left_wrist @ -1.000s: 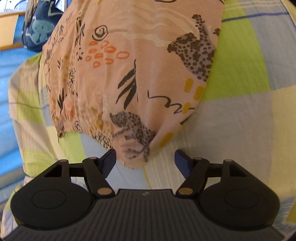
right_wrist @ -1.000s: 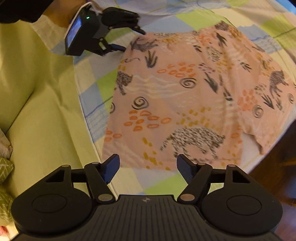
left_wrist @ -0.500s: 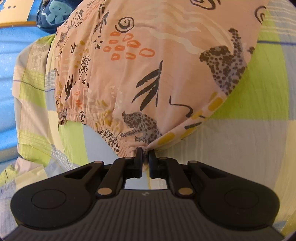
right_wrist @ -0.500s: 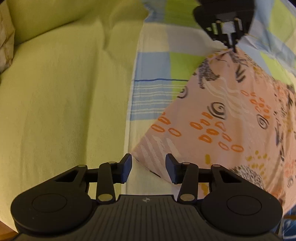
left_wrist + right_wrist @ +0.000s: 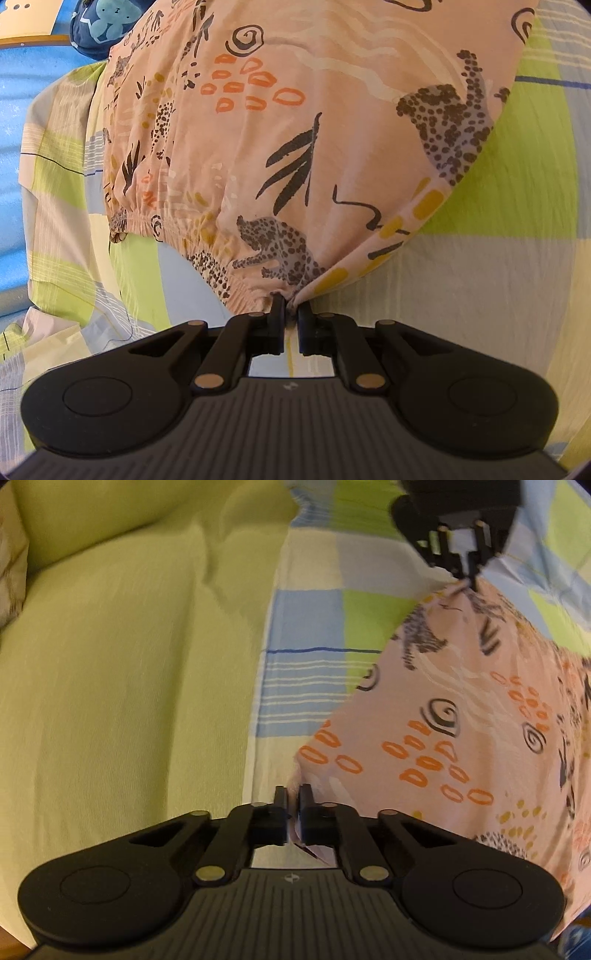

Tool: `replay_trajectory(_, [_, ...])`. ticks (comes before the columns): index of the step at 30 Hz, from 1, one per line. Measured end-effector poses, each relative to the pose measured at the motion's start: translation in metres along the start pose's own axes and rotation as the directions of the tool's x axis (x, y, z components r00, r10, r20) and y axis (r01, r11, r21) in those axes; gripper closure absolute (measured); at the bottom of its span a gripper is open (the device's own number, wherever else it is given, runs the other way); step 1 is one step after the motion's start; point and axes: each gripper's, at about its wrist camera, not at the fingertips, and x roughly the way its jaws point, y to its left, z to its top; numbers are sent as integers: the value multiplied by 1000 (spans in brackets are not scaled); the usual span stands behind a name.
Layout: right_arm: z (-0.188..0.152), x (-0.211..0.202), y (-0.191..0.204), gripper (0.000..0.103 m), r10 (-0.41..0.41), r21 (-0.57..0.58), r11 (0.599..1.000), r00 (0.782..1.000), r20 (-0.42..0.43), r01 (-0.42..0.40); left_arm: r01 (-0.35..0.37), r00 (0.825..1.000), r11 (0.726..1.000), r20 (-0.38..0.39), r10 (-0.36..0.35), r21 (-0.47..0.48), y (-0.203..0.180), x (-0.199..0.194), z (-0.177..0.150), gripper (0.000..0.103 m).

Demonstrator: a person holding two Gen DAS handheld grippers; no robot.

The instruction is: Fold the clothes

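Left gripper [image 5: 291, 308] is low over the bed, pointing fwd along the cloth, jaws pinched tight on a corner of the pink printed garment [image 5: 314, 140] right where the gathered elastic hem meets the side edge. Fabric bunches into a small peak at the tips, so that corner looks tugged up a bit. Right gripper [image 5: 293, 800] is at another corner of the same garment [image 5: 461, 738], jaws closed w/ a pink edge squeezed between them and a flap showing under the fingers. From the right cam, the left gripper [image 5: 467, 570] shows top right, tips down, cloth drawn up to a point beneath it. So two grippers, both clamped, one corner each, along the same side of the piece. One garment only: pink, w/ spotted cats, black leaves, spirals, orange ovals; it lies spread over the checked sheet [image 5: 498, 258] in green, blue and pale squares. One plain green cover [image 5: 129, 664] sits left of the sheet in the right cam, not touching the garment. One dark blue item w/ a light blue figure [image 5: 103, 26] at far top left of the left cam, beyond the garment's far end; can't tell what it is.
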Motion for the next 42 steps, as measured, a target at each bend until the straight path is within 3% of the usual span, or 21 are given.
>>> replay_trajectory(4, [0,-46,-30,100,24,83,996,998,52,-28,4,1000,1000,-5,-4,-29,9,-8,-2,101])
replay_trajectory(9, [0,-119,-62,100,-14,185,983,994,107,-7,-2,1000,993,18,4,-116,44,-34,-4,102])
replay_trajectory(15, [-15,-189,-125,100,-127,246,965,981,147,88,9,1000,955,11,-6,-296,110,-60,0,103])
replay_trajectory(20, [-33,-224,-192,100,-204,297,943,968,147,153,49,999,933,6,-51,-356,165,-74,15,103])
replay_trajectory(23, [-49,-233,-242,100,-200,345,928,969,142,141,86,995,915,-6,-96,-393,201,-71,26,103])
replay_trajectory(27, [-80,-227,-313,100,-162,415,904,980,112,102,162,983,884,-7,-184,-439,249,-45,41,103])
replay_trajectory(32, [-110,-201,-411,100,-91,512,859,990,105,25,245,956,852,-29,-291,-463,299,23,63,103])
replay_trajectory(38, [-129,-140,-510,100,-46,583,812,996,70,-3,267,938,832,-69,-341,-486,330,100,78,103])
replay_trajectory(42, [-141,-95,-545,100,-38,618,786,999,23,16,273,925,812,-90,-368,-516,344,147,85,98])
